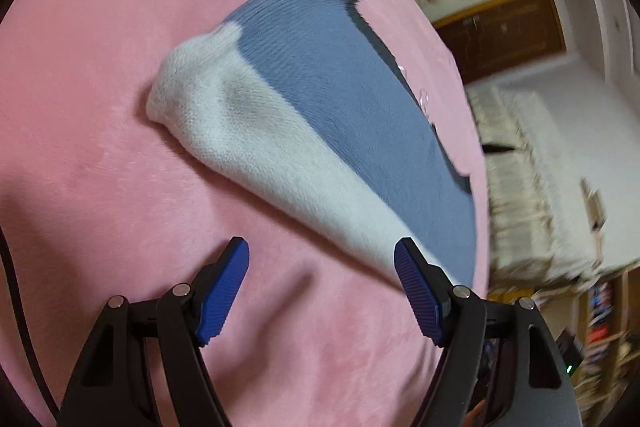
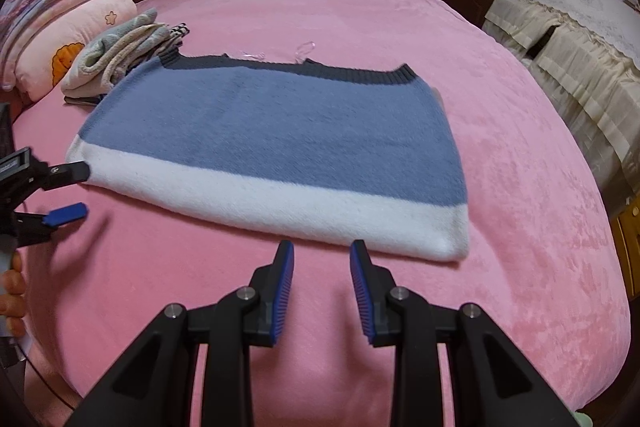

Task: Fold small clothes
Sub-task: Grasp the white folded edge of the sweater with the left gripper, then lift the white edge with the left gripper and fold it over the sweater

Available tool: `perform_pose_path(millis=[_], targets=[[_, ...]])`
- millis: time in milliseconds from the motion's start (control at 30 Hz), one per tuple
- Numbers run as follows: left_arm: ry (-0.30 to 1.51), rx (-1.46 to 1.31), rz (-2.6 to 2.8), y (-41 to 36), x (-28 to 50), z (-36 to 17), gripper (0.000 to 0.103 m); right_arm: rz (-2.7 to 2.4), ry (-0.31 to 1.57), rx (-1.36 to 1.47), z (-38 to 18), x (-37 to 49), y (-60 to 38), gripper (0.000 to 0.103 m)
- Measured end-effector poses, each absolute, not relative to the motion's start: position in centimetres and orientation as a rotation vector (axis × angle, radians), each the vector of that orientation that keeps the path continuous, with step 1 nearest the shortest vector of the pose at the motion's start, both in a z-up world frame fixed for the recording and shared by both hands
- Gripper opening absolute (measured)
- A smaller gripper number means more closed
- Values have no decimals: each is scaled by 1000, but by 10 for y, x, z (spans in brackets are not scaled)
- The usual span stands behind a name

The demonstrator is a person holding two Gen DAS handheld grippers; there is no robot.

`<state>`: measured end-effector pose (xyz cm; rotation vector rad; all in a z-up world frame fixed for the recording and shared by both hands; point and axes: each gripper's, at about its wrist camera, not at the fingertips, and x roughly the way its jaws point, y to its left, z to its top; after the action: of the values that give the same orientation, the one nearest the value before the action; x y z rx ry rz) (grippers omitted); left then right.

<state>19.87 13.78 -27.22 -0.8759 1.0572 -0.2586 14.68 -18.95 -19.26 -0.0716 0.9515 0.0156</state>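
Folded blue-and-white knitted garment (image 2: 272, 147) is shown lying flat on the pink bed (image 2: 520, 187), its white band nearest both cameras and its dark ribbed edge farthest away. What lies under the top layer is hidden, so the garment's type cannot be made out. A clear plastic piece (image 2: 306, 47) is seen past the dark edge, too small to identify. In the left wrist view the garment (image 1: 320, 99) is cut off at the bed's edge and blurred.

The left tongs (image 1: 322, 285) are held wide apart over bare bedding, with nothing between the blue pads; the right-hand finger (image 1: 416, 291) overlaps the white corner in that view, and contact cannot be judged there. From the right wrist view the left tongs (image 2: 80, 191) are seen at the garment's left corner, one black finger at the white edge, the blue-padded one below it over the bedding. A hand (image 2: 12, 295) is partly cut off at the frame's left edge.

The right tongs (image 2: 322, 253) are set narrow but parted, empty, pointing steeply downward just short of the white hem.

A pile of folded clothes (image 2: 124, 51) sits behind the garment's far left corner, beside stacked pink bedding (image 2: 60, 11)
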Motion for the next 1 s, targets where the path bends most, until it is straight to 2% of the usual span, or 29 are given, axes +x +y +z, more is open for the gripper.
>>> perform_pose_path(millis=[433,733,767,800,867,1000], targets=[[865,-1031,-275,147,239,-297,74,40,914,-60,-187,163,-175,29],[855,-1068,-240,147,266,-298,72,41,861,-58,-177,211,-157,27],[862,-1048,-218,146,267,-297,63,35,859,-61,-177,219,-154,25],[866,-1020,-198,146,266,-295,46,31,864,-61,-180,229,-150,23],[871,-944,-181,146,267,-290,32,33,866,-48,-185,246,-144,15],[832,-850,-174,143,264,-274,20,13,881,-25,-201,276,-133,7]])
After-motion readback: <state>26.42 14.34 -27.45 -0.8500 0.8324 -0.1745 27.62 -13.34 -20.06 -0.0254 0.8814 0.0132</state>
